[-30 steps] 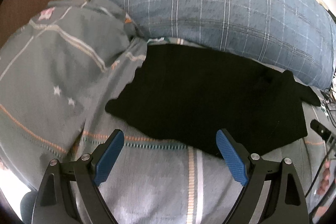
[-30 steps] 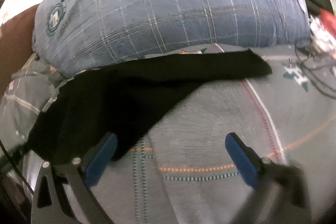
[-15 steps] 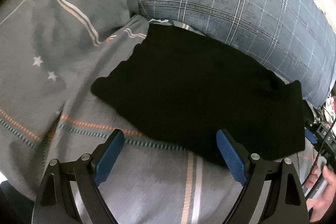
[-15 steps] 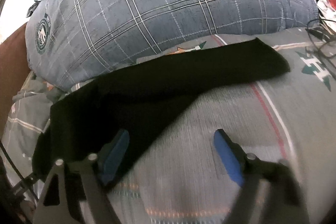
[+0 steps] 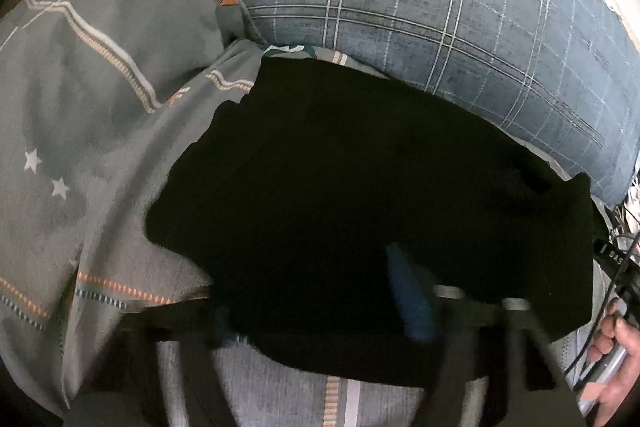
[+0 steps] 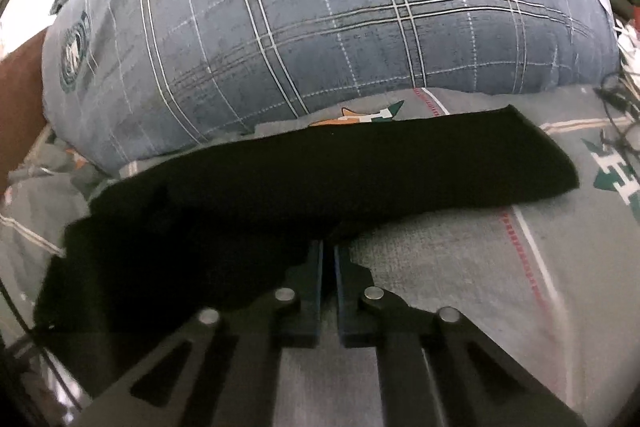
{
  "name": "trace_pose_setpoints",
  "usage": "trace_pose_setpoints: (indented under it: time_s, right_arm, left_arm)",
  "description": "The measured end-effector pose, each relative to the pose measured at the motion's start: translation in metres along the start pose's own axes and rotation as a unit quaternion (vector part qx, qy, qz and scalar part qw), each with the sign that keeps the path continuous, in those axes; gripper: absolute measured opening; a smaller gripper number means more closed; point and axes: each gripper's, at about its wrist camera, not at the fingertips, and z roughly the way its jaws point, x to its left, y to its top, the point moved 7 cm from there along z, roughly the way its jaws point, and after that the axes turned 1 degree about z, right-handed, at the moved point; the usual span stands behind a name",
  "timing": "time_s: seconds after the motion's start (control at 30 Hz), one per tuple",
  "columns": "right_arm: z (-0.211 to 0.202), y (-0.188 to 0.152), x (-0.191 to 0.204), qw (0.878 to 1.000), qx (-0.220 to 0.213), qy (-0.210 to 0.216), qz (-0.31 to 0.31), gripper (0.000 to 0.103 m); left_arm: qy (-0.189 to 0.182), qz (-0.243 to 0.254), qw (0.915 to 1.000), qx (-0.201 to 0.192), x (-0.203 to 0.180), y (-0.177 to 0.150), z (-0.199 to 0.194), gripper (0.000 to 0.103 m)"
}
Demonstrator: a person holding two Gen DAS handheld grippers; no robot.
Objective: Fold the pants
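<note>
Black pants [image 5: 360, 211] are spread mid-frame on the bedspread [image 5: 100, 131], below the plaid pillow [image 5: 440, 7]; their edge is pinched by the right gripper [image 6: 328, 267]; the left gripper [image 5: 320, 319] is blurred, its grip unclear

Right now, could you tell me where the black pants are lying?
The black pants lie across the grey bedspread, directly below the blue plaid pillow in both wrist views.

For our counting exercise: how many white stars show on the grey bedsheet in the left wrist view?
2: upper star and lower star, close together at the left; folds may hide more.
</note>
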Motion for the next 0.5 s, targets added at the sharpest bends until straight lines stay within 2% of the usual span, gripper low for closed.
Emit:
trace_pose_setpoints:
  time_s: [0.03,0.13,0.37,0.5]
  right_arm:
    - [-0.007,0.0,0.0,1.0,-0.004,0.003,0.0,0.003]
    - [-0.036,-0.003,0.0,1.0,-0.021,0.001,-0.011,0.003]
    - [-0.122,-0.014,-0.021,0.997,-0.073,-0.023,-0.007,0.003]
    - [-0.146,-0.03,-0.041,0.997,-0.06,-0.056,-0.014,0.003]
  left_arm:
    - [-0.009,-0.002,0.9999,0.004,0.0,-0.001,-0.001,0.032]
    - [-0.024,-0.01,0.9997,0.002,0.004,0.0,-0.008,0.021]
    - [-0.035,0.009,0.9991,-0.022,0.006,0.001,-0.037,0.014]
    - [-0.034,0.007,0.9991,-0.023,0.014,-0.008,-0.047,0.014]
